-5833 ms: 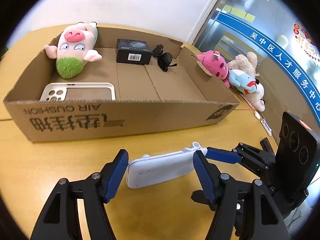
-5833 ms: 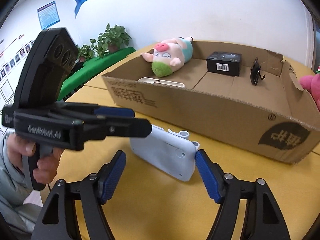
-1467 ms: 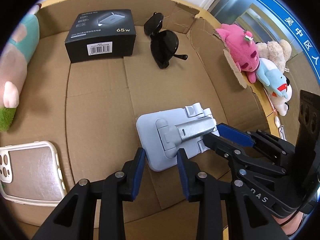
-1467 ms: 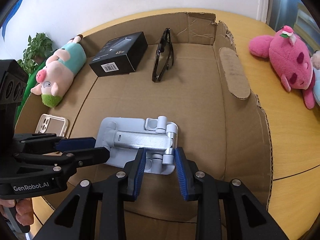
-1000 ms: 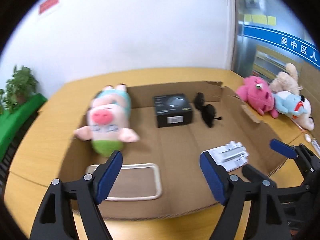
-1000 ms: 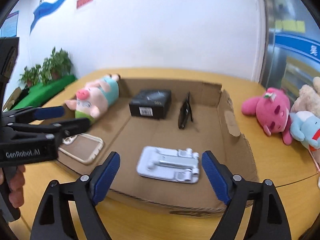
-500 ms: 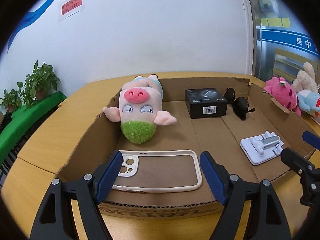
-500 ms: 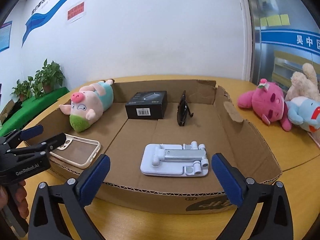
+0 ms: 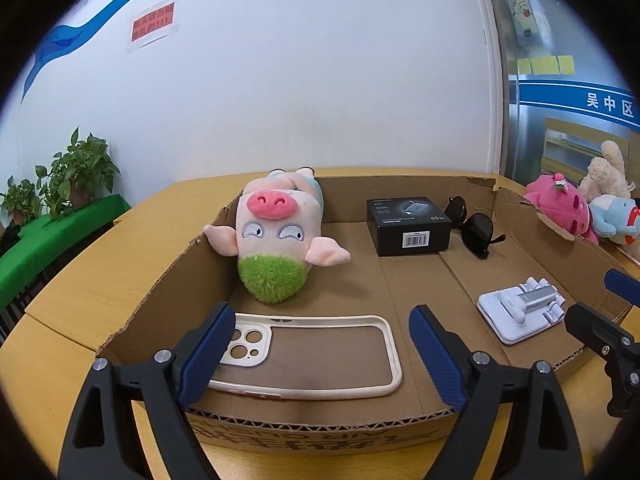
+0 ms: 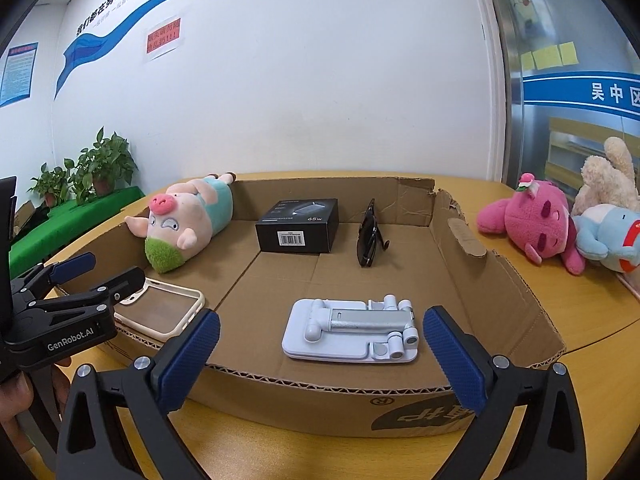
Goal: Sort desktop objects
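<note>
**Stand boxed, both claws free**

Inside the box (image 10: pixel 492 280), from left to right: the pig (image 10: pixel 186 222) lies at the far left with the phone case (image 10: pixel 160 308) near it, the black carton (image 10: pixel 298 226) sits far centre, the sunglasses (image 10: pixel 368 240) stand just right of it, and the white stand (image 10: pixel 350 330) lies flat at the near right. Outside, on the worktop (image 10: pixel 592 308) to the right, the pink toy (image 10: pixel 532 226), a beige toy (image 10: pixel 608 176) and a blue toy (image 10: pixel 608 238) wait in a heap.

The step in hand looks like moving on to those toys. To do it well, I would lift clear of the near wall, swing right, and take one soft body at a time across its middle so it does not drag its neighbours.

The left claw (image 9: pixel 320 354) has just been opening; it hangs wide over the near wall, above the case, gripping nothing. The right claw (image 10: pixel 320 358) is spread to its widest, framing the stand from the near side without touching it, and empty.
</note>
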`<action>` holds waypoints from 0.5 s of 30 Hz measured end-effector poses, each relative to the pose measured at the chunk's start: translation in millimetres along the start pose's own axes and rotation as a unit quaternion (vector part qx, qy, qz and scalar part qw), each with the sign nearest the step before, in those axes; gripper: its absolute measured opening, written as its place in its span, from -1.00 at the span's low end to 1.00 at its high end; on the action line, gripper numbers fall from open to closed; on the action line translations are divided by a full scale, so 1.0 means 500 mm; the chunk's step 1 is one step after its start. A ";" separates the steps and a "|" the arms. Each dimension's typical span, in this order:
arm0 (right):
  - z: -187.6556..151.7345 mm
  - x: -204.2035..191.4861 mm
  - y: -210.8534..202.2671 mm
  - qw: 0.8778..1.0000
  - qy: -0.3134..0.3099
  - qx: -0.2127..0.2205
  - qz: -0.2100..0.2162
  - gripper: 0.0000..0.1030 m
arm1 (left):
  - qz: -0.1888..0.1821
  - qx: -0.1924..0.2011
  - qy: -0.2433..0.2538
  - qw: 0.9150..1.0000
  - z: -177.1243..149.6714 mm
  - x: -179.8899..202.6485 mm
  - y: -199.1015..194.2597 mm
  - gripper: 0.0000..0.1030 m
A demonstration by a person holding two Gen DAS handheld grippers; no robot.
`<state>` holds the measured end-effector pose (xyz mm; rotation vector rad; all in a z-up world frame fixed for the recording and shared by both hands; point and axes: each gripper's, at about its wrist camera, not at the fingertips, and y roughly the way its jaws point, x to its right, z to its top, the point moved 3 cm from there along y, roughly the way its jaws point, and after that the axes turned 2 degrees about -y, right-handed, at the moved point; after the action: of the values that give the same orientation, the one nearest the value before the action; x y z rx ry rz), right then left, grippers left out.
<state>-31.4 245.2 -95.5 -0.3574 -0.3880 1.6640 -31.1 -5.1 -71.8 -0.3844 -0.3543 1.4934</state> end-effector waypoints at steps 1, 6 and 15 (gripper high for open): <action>0.002 0.002 0.002 1.000 0.000 -0.001 0.000 1.00 | -0.001 0.000 0.000 1.000 0.000 0.000 0.000 0.74; 0.001 0.000 0.001 1.000 0.000 -0.001 0.001 1.00 | -0.002 -0.001 0.001 1.000 0.000 0.000 0.003 0.75; 0.001 0.000 0.002 1.000 0.000 -0.001 0.000 1.00 | -0.003 -0.003 0.003 1.000 0.002 0.002 0.009 0.78</action>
<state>-32.4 244.8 -95.3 -0.3588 -0.3892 1.6646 -35.4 -3.8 -72.9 -0.3914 -0.3551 1.4865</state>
